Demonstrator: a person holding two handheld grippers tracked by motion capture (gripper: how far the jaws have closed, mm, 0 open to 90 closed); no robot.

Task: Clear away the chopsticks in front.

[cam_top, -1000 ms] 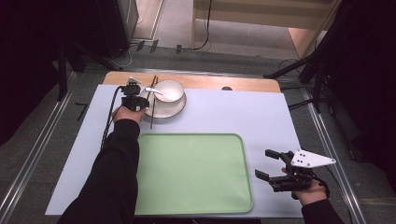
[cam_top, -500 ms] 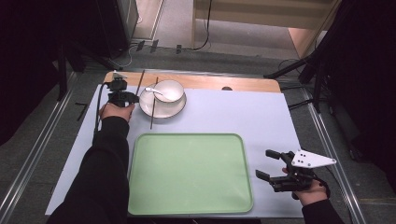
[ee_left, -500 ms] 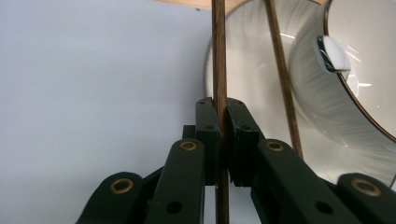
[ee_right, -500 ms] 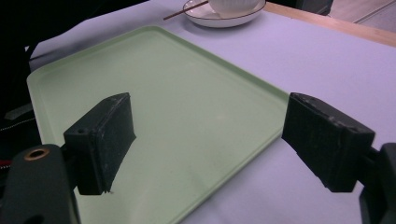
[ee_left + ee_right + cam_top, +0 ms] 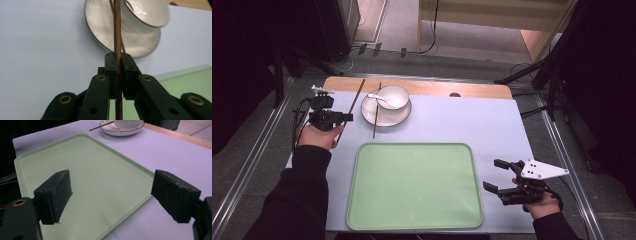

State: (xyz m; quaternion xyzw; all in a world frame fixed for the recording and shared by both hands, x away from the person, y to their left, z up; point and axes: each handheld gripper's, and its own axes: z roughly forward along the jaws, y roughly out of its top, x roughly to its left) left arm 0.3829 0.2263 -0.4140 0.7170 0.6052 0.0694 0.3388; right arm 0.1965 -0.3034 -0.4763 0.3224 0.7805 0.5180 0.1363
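The left gripper [image 5: 343,117] is held over the table's [image 5: 462,120] far left part, the forearm stretched forward in a dark sleeve [image 5: 297,200]. Its jaws are clamped tight on a chopstick [image 5: 117,37], which is raised off the table and seen slanting past the gripper in the high view. A second chopstick [image 5: 376,112] lies across the left rim of the plate [image 5: 384,116], on which a bowl [image 5: 393,96] with a white spoon [image 5: 377,97] is set. The right gripper [image 5: 497,176] is held low near the table's right front corner, just beside the green tray [image 5: 414,185], its jaws spread wide with nothing between them.
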